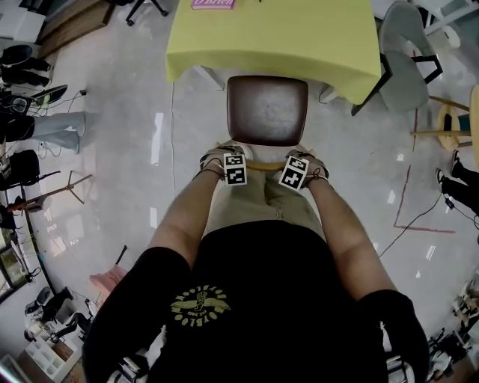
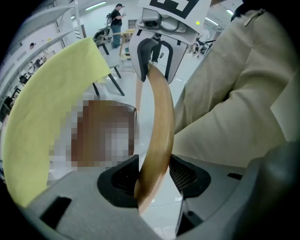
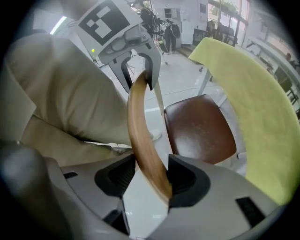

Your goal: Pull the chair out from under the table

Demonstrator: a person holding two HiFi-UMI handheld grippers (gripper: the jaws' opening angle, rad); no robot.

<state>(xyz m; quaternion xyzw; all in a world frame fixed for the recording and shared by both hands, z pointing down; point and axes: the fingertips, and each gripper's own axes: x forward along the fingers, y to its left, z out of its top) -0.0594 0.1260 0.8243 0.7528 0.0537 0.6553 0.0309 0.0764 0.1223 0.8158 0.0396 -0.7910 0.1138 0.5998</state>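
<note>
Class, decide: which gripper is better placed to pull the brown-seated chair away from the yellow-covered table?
Neither alone: the left gripper and right gripper each clamp the curved wooden backrest near opposite ends, so pulling with both probably keeps the brown-seated chair straight.

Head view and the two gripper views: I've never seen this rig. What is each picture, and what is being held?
There is no robot here. A person holds a two-jaw gripper in each hand. The head view looks down from the person's head, past both arms, at a chair and a yellow-covered table with a pink item at its far edge. Each gripper view comes from a camera on that gripper, looking along its own jaws. The left gripper and the right gripper both clamp the chair's curved wooden back rail, one near each end.
</note>
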